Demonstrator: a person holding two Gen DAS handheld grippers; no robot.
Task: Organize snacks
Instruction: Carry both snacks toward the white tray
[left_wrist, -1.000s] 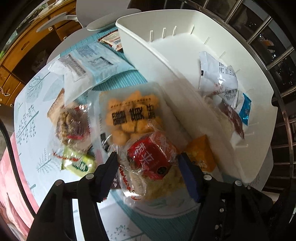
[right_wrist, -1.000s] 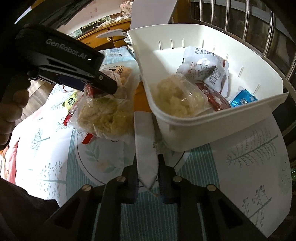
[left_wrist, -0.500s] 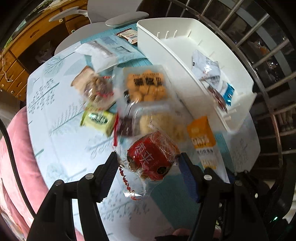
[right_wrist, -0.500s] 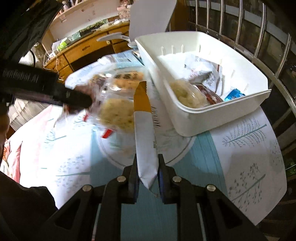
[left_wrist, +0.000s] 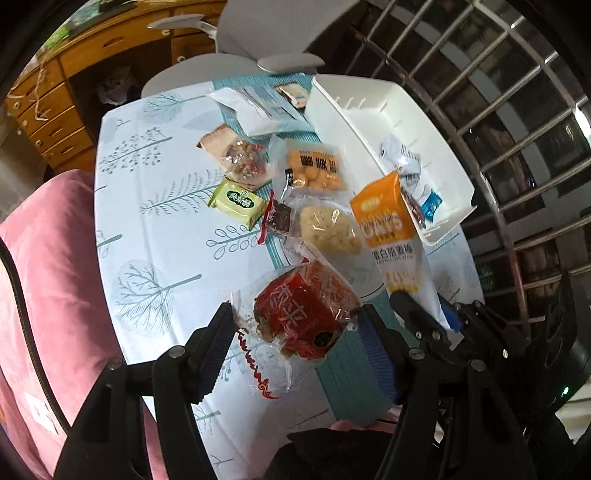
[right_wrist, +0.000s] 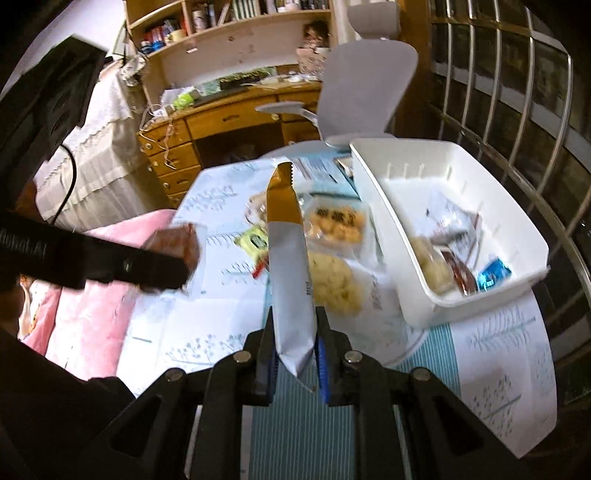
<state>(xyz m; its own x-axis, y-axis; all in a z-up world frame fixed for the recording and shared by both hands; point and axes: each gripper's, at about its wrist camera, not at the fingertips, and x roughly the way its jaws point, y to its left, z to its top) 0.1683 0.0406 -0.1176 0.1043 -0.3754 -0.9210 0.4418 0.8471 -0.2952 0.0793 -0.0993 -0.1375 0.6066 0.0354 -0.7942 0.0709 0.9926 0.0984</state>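
Tree-printed cloth covers the desk (left_wrist: 159, 229), with a wooden bureau and a grey chair beyond it at 12 o'clock.

Held off the desk, the orange-and-white oat bar (right_wrist: 290, 266) is clamped at its white end by the narrow jaws of the right gripper (right_wrist: 295, 363); its long axis runs from 6 toward 12 o'clock, orange serrated end farthest out. The left gripper (left_wrist: 297, 343) has its jaws about half spread, pressed on either side of the red wrapped cake (left_wrist: 304, 317), whose clear wrapper trails toward 6 o'clock.

The white bin (left_wrist: 391, 147) sits at 2 o'clock in the left view, a few packets lying at its near end. The green packet (left_wrist: 236, 203), the fried-snack pack (left_wrist: 314, 170) and the puffed-rice cake (left_wrist: 330, 230) lie loose on the cloth beside it.

A second ago both cameras were close over the pile; now both are higher and the desk looks smaller. The oat bar has been lifted clear of the cloth, and the red cake hangs above bare cloth, away from the pile. Both grippers tilt steeply downward.
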